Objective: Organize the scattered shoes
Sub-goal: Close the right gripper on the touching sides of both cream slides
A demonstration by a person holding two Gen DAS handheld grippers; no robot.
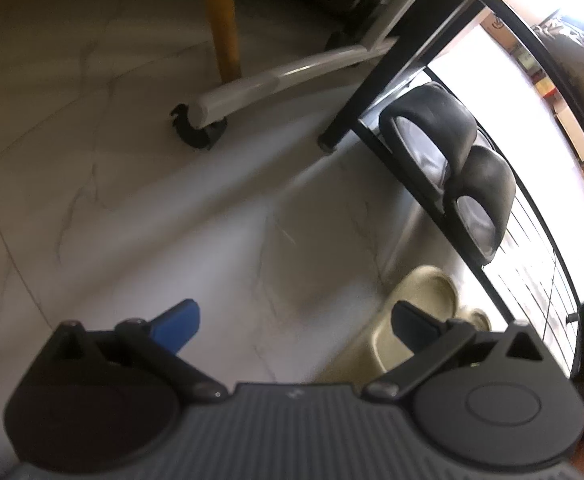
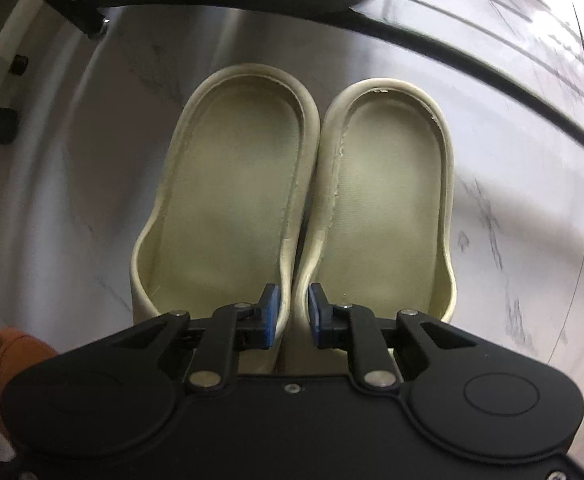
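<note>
The right gripper (image 2: 294,312) is clamped on the touching inner walls of both cream slippers (image 2: 231,200), best lifted level toward the rack's (image 2: 412,36) front edge while the left gripper (image 1: 296,320) is held wide open and empty.

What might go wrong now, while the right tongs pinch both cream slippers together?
The right tongs grip only the touching inner walls of the two cream slippers, so one may slip out. The black shoe rack bar is close ahead, and the hanging heels may catch on it.
</note>
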